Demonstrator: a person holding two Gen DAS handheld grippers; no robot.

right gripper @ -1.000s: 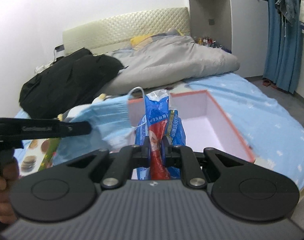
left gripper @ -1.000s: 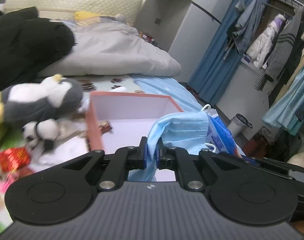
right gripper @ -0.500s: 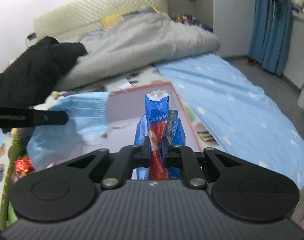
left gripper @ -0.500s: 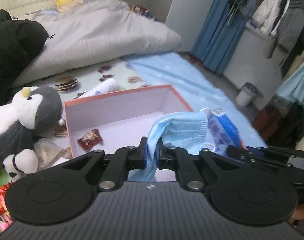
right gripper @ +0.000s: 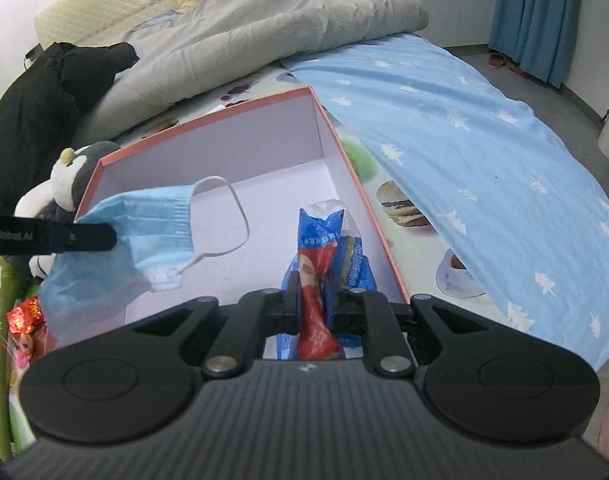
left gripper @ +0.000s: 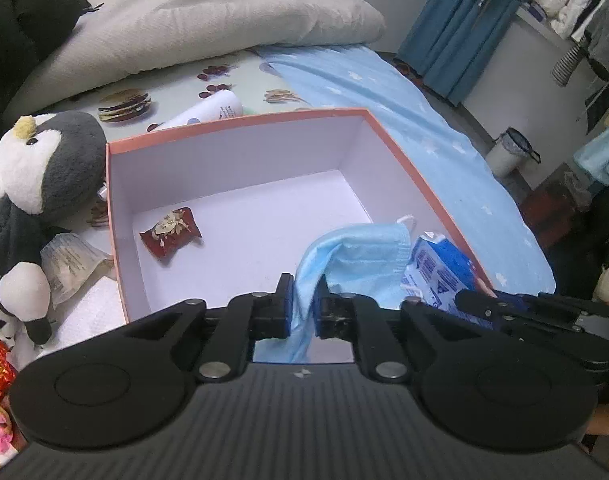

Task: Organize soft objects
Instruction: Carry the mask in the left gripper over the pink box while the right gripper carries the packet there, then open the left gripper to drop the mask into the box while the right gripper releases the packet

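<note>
An orange-rimmed box point(left gripper: 232, 124) with a white inside lies on the bed, and a small red candy packet point(left gripper: 170, 232) lies in it. Above the box's near side, my left gripper point(left gripper: 304, 304) carries a light blue face mask point(left gripper: 364, 252); its jaws are opening with the mask still hanging between the pads. To its right, my right gripper point(right gripper: 312, 296) has a blue and red snack packet point(right gripper: 320, 236) upright between its pads over the box's right side, and its jaws are opening too. The mask point(right gripper: 152, 216) dangles from the left gripper's finger point(right gripper: 64, 236).
A grey penguin plush point(left gripper: 44, 160) and a small panda plush point(left gripper: 16, 292) sit left of the box beside a crumpled plastic cup point(left gripper: 70, 256). A white tube point(left gripper: 208, 110) lies behind the box. A grey quilt point(left gripper: 208, 12), black jacket point(left gripper: 20, 20) and blue sheet point(right gripper: 484, 136) cover the bed.
Both grippers have moved forward and down, tilting over the box with the mask and the packet. The box's floor and the red candy packet have come into full view. Both jaws stand slightly wider.
</note>
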